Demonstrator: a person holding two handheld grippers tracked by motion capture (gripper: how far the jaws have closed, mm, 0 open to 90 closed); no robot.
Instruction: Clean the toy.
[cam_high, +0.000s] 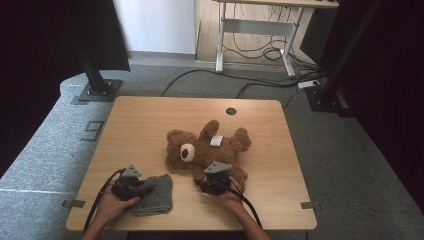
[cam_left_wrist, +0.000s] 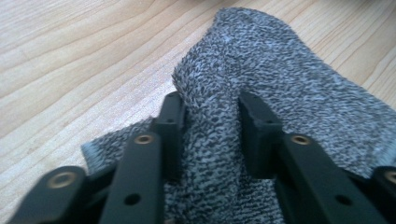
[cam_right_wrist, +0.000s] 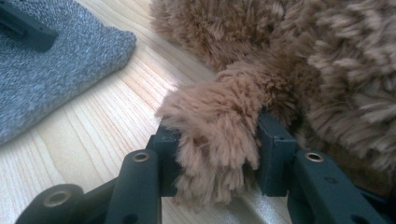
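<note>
At the near edge of the wooden table (cam_high: 150, 115), the left gripper (cam_high: 131, 186) is clamped on a raised fold of a grey knitted cloth (cam_high: 156, 195); in the left gripper view both jaws press into the cloth (cam_left_wrist: 280, 84), which lies flat on the wood at the near left. Just to its right, the right gripper (cam_high: 215, 179) is clamped on a furry brown paw (cam_right_wrist: 215, 126) of a teddy bear (cam_high: 202, 147). The bear lies on its back at the table's middle, with a small white tag (cam_high: 216, 140) on it. Farther off, a round hole (cam_high: 231, 111) sits near the far edge.

Left claw (cam_high: 145, 186) clamped; right claw (cam_high: 209, 181) clamped.
</note>
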